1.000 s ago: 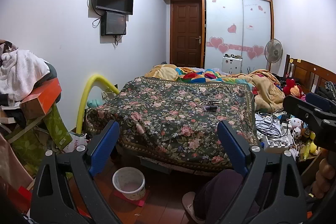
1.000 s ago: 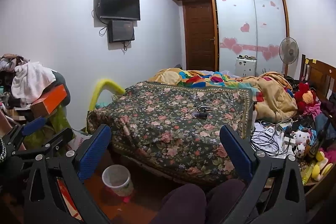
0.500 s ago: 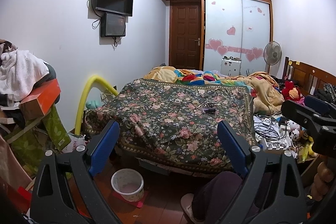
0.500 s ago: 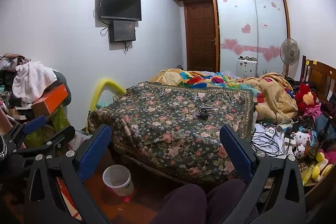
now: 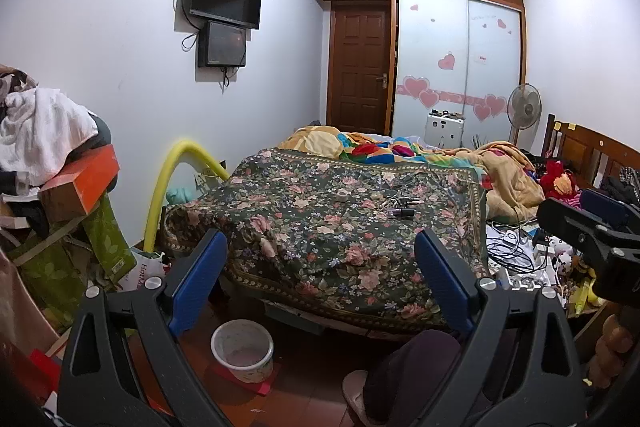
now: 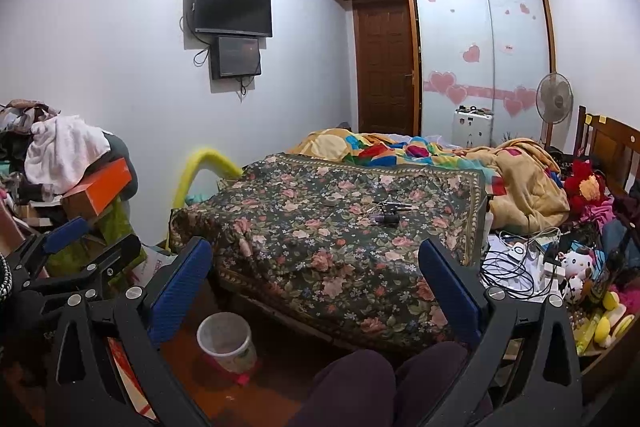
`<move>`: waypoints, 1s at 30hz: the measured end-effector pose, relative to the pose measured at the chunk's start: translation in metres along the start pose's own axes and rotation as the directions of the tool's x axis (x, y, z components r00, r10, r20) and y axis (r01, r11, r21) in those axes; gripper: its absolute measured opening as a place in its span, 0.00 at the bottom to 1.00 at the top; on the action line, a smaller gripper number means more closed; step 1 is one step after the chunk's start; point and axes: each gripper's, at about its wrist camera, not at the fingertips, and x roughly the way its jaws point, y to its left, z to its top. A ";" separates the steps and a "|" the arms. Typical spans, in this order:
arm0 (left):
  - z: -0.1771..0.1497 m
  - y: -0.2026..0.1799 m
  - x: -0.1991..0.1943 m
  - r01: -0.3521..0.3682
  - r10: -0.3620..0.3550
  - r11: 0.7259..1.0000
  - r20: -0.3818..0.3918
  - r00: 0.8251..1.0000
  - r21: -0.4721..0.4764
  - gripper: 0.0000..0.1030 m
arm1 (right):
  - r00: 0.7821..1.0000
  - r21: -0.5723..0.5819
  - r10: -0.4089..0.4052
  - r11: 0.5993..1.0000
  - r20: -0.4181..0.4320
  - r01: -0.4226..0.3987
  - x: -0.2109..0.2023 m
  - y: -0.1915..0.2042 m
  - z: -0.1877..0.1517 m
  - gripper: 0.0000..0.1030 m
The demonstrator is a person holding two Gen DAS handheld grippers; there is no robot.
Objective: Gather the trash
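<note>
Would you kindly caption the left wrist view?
Open left gripper faces a floral bedspread; white bin on the floor.

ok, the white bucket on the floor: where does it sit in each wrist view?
Left wrist: white bucket low, left of centre, on the floor in front of the bed, between the open left gripper fingers.
Right wrist: bucket low left, just right of the open right gripper's left finger.
Shared landmark: the floral bedspread just behind the bucket in both.

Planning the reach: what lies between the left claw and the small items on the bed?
In the left wrist view, only floral bedspread between left claw and the small items.
</note>
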 end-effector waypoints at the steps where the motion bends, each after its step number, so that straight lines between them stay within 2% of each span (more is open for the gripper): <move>1: 0.000 0.000 0.001 -0.001 0.001 1.000 -0.001 1.000 -0.002 0.92 | 1.000 -0.001 0.000 1.000 -0.002 0.000 0.000 0.000 0.000 1.00; 9: 0.007 -0.002 0.011 -0.013 0.013 1.000 -0.018 1.000 -0.011 0.92 | 1.000 -0.013 0.006 1.000 -0.024 -0.006 0.016 -0.002 0.004 1.00; 17: 0.026 -0.009 0.048 0.003 -0.005 0.999 -0.059 0.998 -0.034 0.92 | 0.999 0.001 -0.002 1.000 -0.052 0.002 0.046 -0.019 0.017 1.00; 25: 0.055 -0.030 0.120 0.027 -0.033 0.997 -0.070 0.997 -0.075 0.92 | 0.995 0.013 -0.047 0.999 -0.084 0.048 0.095 -0.054 0.035 1.00; 30: 0.065 -0.051 0.187 0.040 -0.047 0.997 -0.110 0.993 -0.069 0.92 | 0.989 0.026 -0.090 0.995 -0.117 0.094 0.134 -0.083 0.044 1.00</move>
